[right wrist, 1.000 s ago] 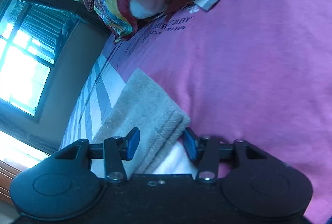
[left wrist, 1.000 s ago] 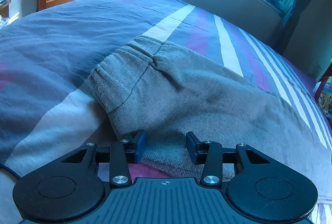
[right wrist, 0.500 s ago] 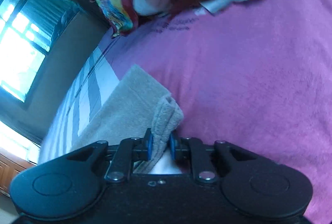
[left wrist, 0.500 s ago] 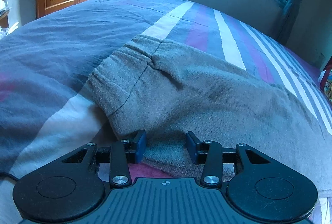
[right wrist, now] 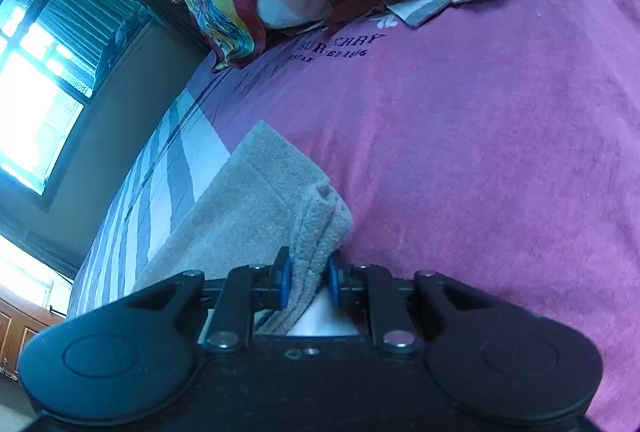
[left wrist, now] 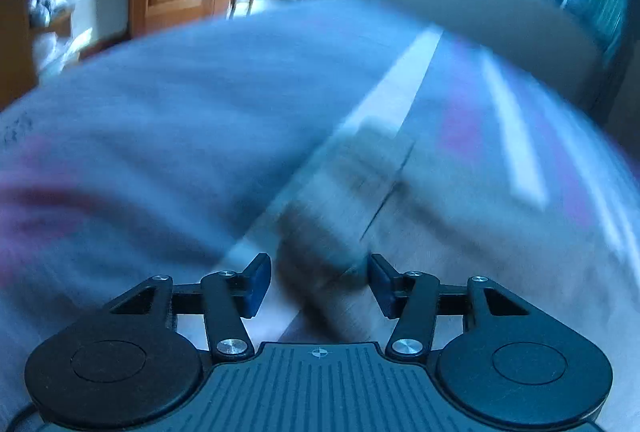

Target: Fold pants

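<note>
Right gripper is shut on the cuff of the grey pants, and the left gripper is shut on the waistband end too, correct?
Not quite. The right gripper is shut on the grey pants, but the left wrist view shows the left gripper open, jaws apart.

The right gripper (right wrist: 307,282) has its jaws pulled close together, pinching a bunched fold of the gray pants (right wrist: 256,216) between the two blue pads (right wrist: 285,282). It sits low, near the bed. The left gripper (left wrist: 318,286) has its jaws wide apart, and the cloth lies between them. Its view is very blurry.
</note>
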Tool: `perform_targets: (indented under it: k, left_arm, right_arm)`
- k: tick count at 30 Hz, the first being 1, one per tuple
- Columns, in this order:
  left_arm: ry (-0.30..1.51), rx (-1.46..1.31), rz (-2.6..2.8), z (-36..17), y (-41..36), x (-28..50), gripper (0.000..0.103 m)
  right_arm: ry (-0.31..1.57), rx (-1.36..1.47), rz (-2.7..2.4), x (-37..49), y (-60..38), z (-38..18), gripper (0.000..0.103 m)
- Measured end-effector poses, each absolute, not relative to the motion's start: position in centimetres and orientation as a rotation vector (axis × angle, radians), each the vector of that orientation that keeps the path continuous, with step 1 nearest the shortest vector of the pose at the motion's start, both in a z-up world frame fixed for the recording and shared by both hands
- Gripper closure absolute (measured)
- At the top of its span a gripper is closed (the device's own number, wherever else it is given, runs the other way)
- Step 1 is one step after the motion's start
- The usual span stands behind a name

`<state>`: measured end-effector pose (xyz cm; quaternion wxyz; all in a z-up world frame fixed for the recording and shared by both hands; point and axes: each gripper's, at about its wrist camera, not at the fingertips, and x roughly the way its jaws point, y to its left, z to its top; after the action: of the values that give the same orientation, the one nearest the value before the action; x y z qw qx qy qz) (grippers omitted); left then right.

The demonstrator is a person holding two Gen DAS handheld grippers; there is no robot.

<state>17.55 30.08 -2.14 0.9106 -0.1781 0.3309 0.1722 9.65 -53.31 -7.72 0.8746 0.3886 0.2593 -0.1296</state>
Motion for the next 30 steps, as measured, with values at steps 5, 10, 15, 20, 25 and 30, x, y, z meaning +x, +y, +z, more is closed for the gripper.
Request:
perform_targets:
  k: [5, 10, 15, 20, 25, 30]
  left_arm:
    - [0.771, -0.338, 0.328, -3.8, 29.0, 17.1, 0.048]
    - [0.755, -0.372, 0.320, -4.4, 29.6, 16.8, 0.044]
    - [0.732, -0.362, 0.290, -3.8, 29.6, 15.7, 0.044]
    - [0.723, -0.384, 0.246, -3.5, 30.2, 13.8, 0.044]
    - [0.743, -0.377, 0.209, -3.5, 30.0, 11.4, 0.044]
    - [0.745, -0.387, 0.194, -4.1, 29.6, 8.8, 0.044]
  right_arm:
    - [0.537, 0.865, -0.277, 9.5, -53.6, -7.6, 0.084]
    - [0.553, 0.800, -0.347, 10.1, -52.2, -6.1, 0.086]
    - [0.502, 0.588, -0.338, 11.1, -47.4, -1.4, 0.086]
    - [0.444, 0.382, -0.201, 14.0, -39.1, 3.2, 0.086]
    - [0.455, 0.270, 0.019, 17.8, -28.3, 4.3, 0.086]
    - [0.573, 0.194, 0.264, 20.0, -17.3, 0.5, 0.086]
